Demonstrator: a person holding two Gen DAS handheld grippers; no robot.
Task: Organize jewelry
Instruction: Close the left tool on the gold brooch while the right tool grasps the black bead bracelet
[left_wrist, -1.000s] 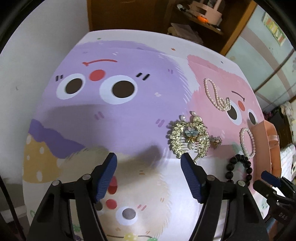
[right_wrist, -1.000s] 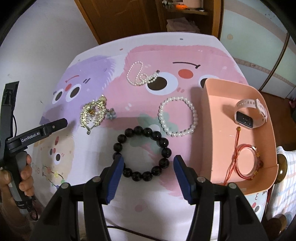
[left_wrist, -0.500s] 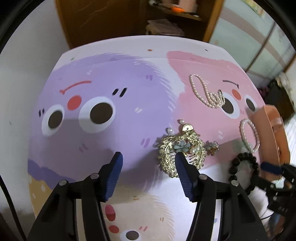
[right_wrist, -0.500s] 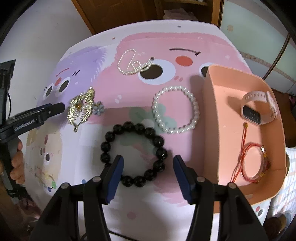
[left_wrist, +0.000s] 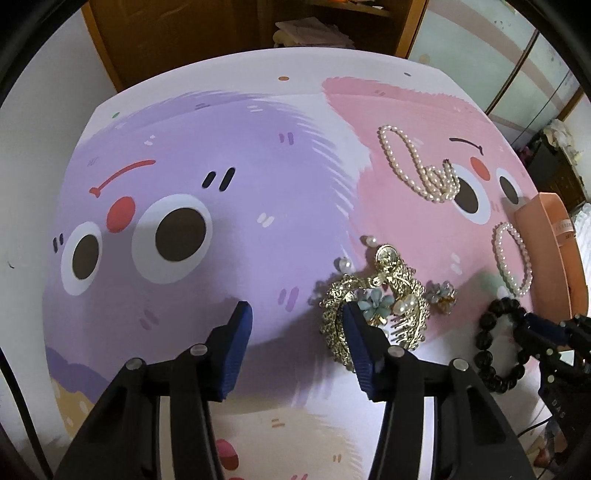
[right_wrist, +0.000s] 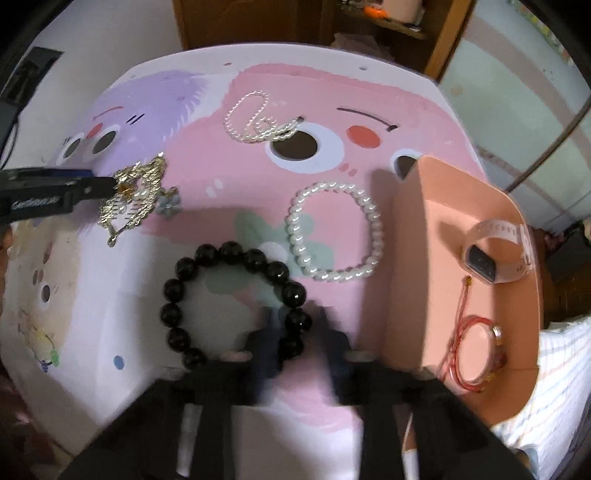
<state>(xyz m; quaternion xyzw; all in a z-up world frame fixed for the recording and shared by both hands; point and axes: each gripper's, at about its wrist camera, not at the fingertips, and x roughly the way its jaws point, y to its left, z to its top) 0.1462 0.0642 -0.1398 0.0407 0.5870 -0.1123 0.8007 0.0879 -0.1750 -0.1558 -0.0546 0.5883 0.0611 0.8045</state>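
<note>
While the right gripper (right_wrist: 295, 332) is blurring in its own view, its jaws have just been closing and look to be pinching the near-right side of the black bead bracelet (right_wrist: 236, 306), though the smear makes contact hard to confirm. That bracelet is lying on the cartoon-print mat (left_wrist: 229, 155), just left of the pink tray (right_wrist: 413, 258), w/ the pearl bracelet (right_wrist: 334, 230) beyond it. Inside the tray are sitting a smartwatch (right_wrist: 495, 251) at the far end and a red cord bracelet (right_wrist: 476, 354) nearer. Over on the left, the left gripper (left_wrist: 297, 334) is standing partly open, jaws just closing, nothing between them; its right finger (left_wrist: 360, 343) is overlapping the left edge of the gold hair comb (left_wrist: 373, 306). A pearl necklace (left_wrist: 417, 166) is lying farther back.
</note>
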